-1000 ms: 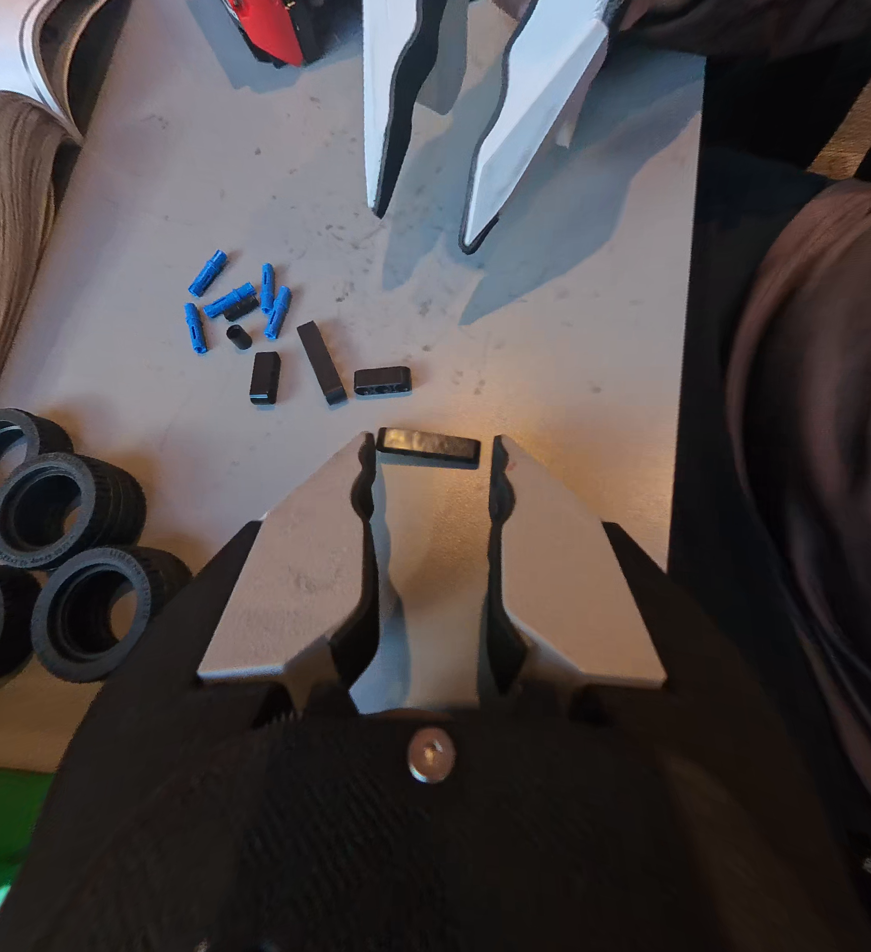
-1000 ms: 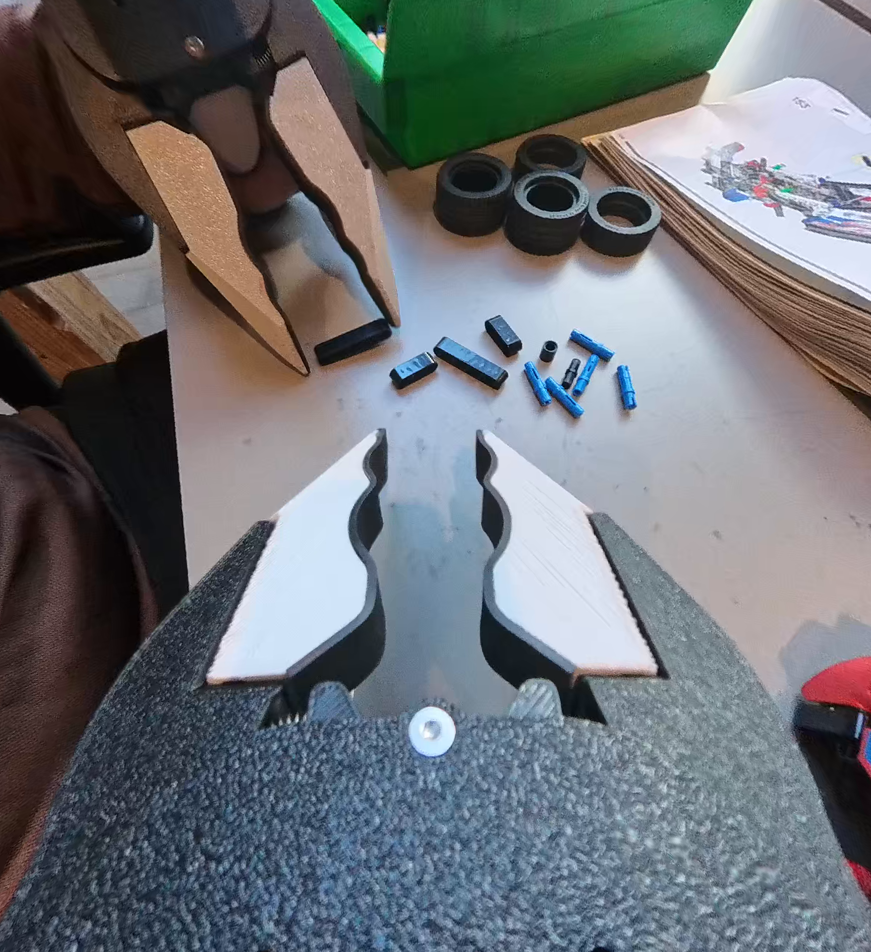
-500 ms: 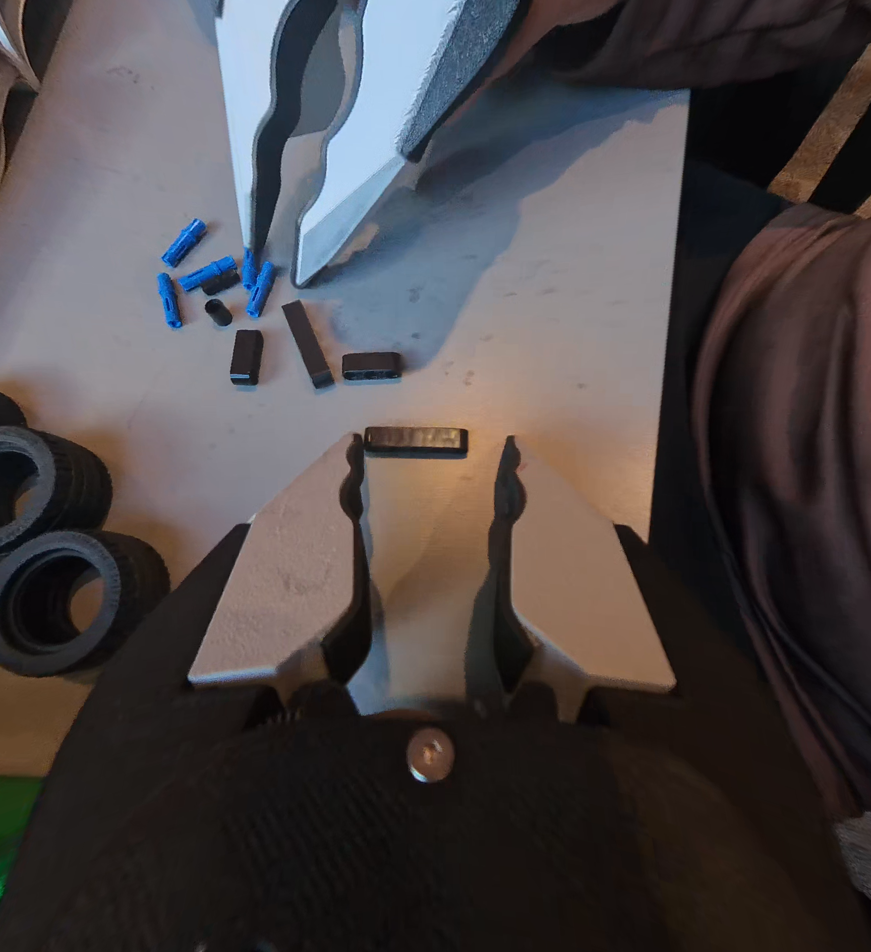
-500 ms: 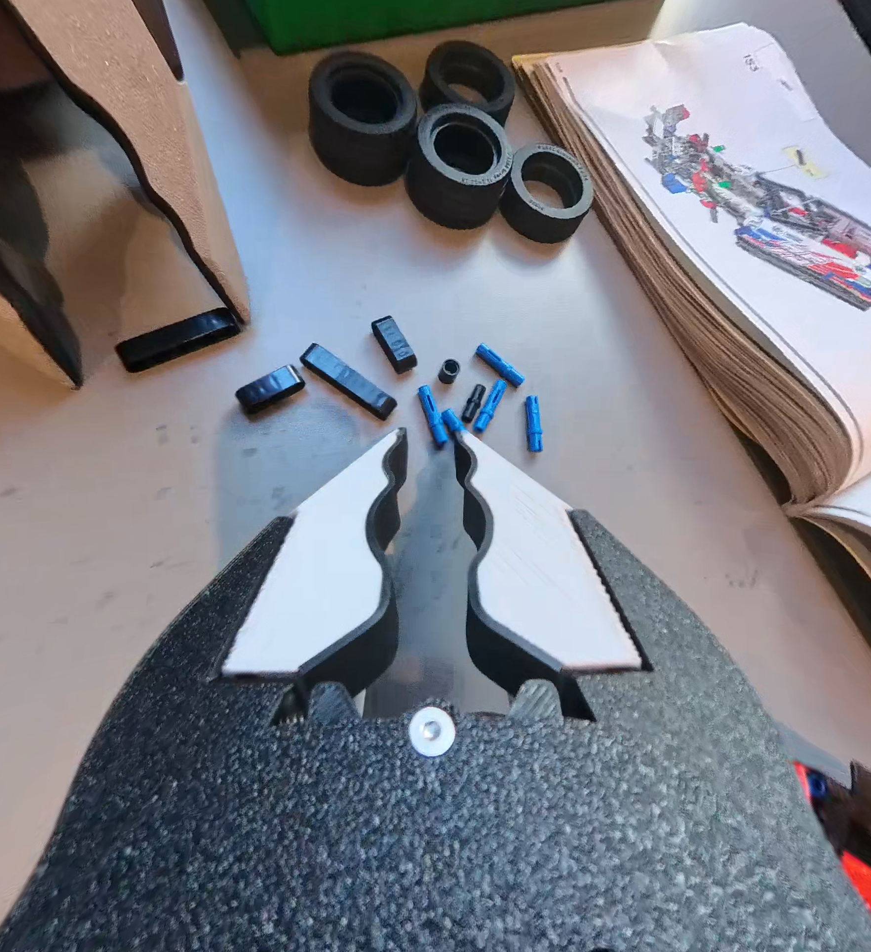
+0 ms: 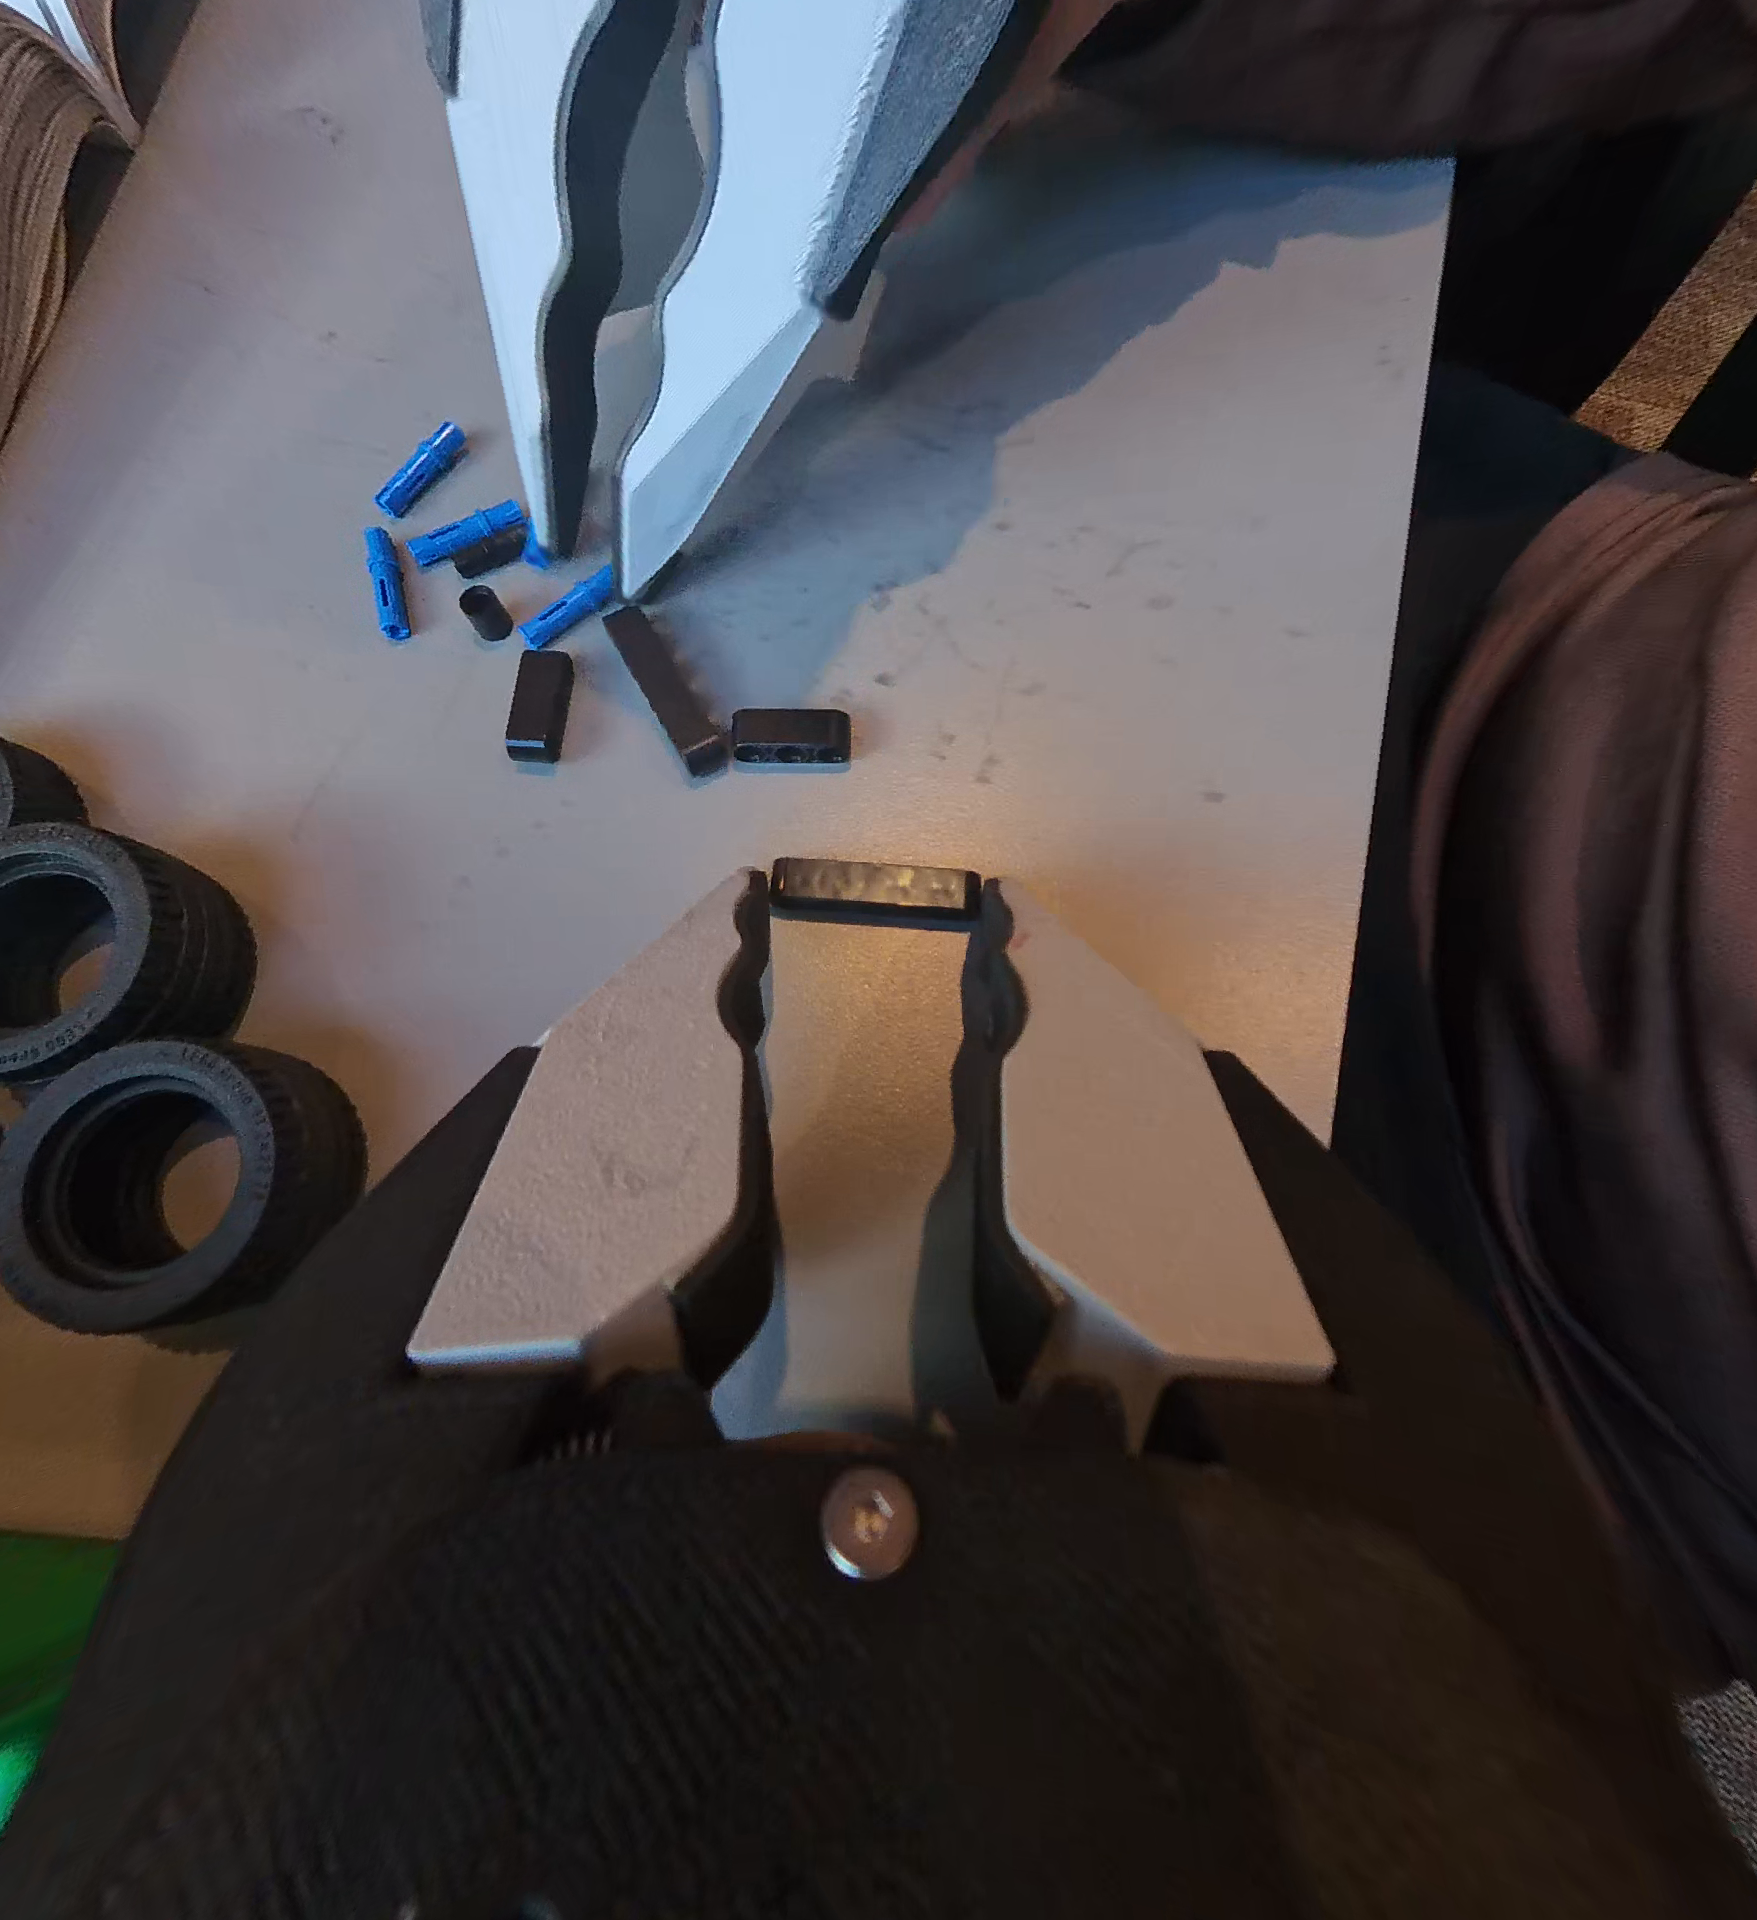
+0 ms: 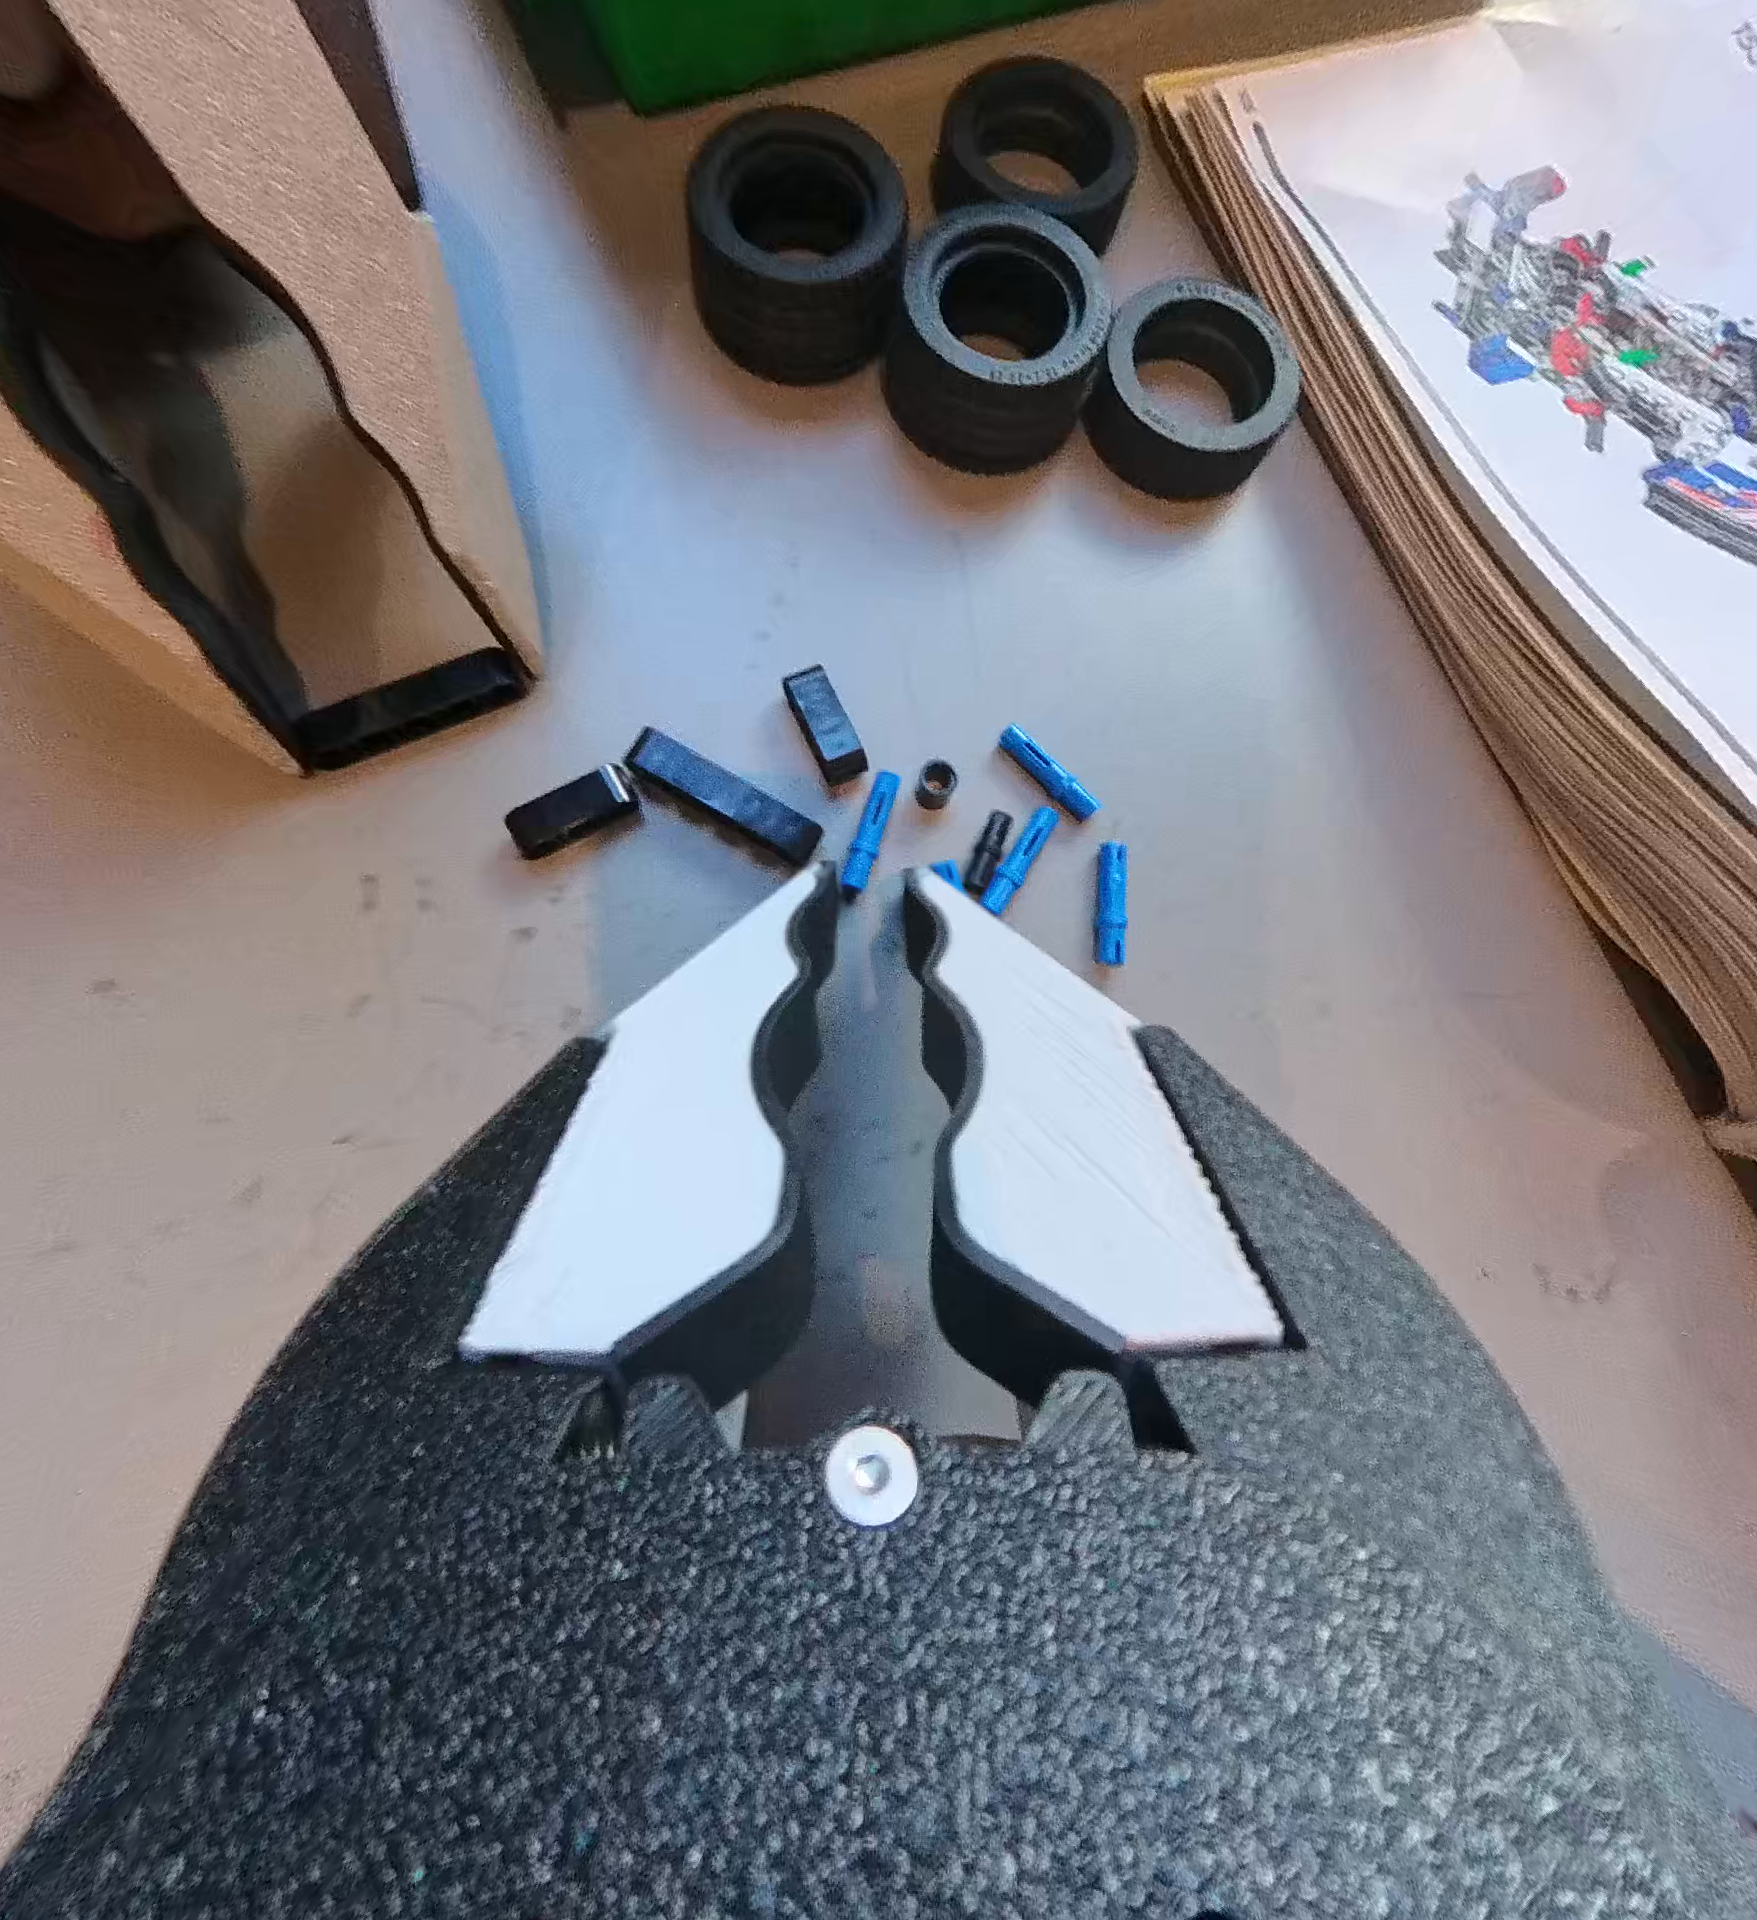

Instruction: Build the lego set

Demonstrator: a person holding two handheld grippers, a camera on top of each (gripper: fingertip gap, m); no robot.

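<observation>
Black beam (image 5: 875, 891) sits clamped endwise between my left gripper's (image 5: 875, 896) tips, near the loose black pieces (image 5: 664, 701). Beyond those, my right gripper (image 6: 870, 885), nearly closed, straddles a blue pin (image 6: 947, 871) on the table (image 5: 1113, 644).

A pale grey bench (image 5: 1113, 540), scuffed and speckled with dark marks, fills most of both views. Warm light glows on it at the centre of the left wrist view, cooler bluish light toward the top.
</observation>
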